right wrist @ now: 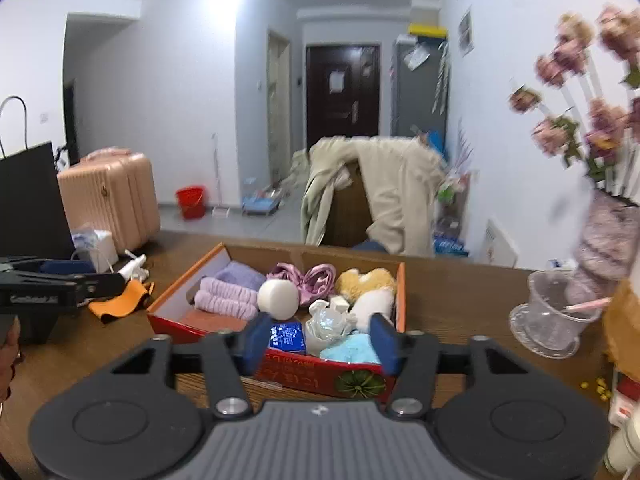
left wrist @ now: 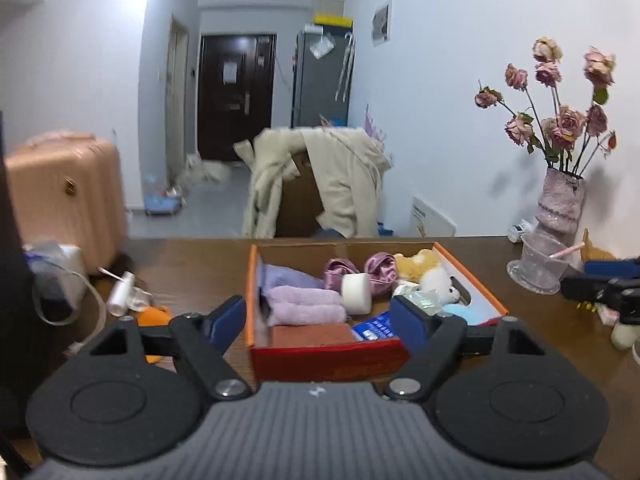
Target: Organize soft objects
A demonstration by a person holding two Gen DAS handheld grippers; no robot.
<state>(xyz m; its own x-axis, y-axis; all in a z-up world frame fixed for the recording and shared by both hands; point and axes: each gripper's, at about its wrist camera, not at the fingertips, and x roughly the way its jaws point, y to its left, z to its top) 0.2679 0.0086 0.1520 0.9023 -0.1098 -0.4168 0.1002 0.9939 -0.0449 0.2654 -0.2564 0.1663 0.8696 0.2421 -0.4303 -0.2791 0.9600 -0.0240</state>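
A red and orange cardboard box (left wrist: 324,356) (right wrist: 320,372) sits on the brown table. It holds rolled lilac towels (left wrist: 306,306) (right wrist: 228,298), purple satin scrunchies (left wrist: 360,272) (right wrist: 308,278), a white roll (left wrist: 356,293) (right wrist: 279,299), a yellow and white plush (left wrist: 430,272) (right wrist: 368,288), a blue packet (left wrist: 376,328) (right wrist: 286,336), a crumpled clear bag (right wrist: 328,326) and a light blue cloth (right wrist: 352,350). My left gripper (left wrist: 320,320) is open and empty in front of the box. My right gripper (right wrist: 320,340) is open and empty at the box's near right corner. An orange cloth (right wrist: 120,300) (left wrist: 154,316) lies left of the box.
A clear glass cup (left wrist: 538,264) (right wrist: 554,320) and a vase of dried roses (left wrist: 560,204) (right wrist: 608,248) stand at the right. A white bottle (left wrist: 120,294), cables and a white box (right wrist: 98,246) lie at the left, beside a black bag (right wrist: 28,200). A draped chair (left wrist: 320,184) stands behind the table.
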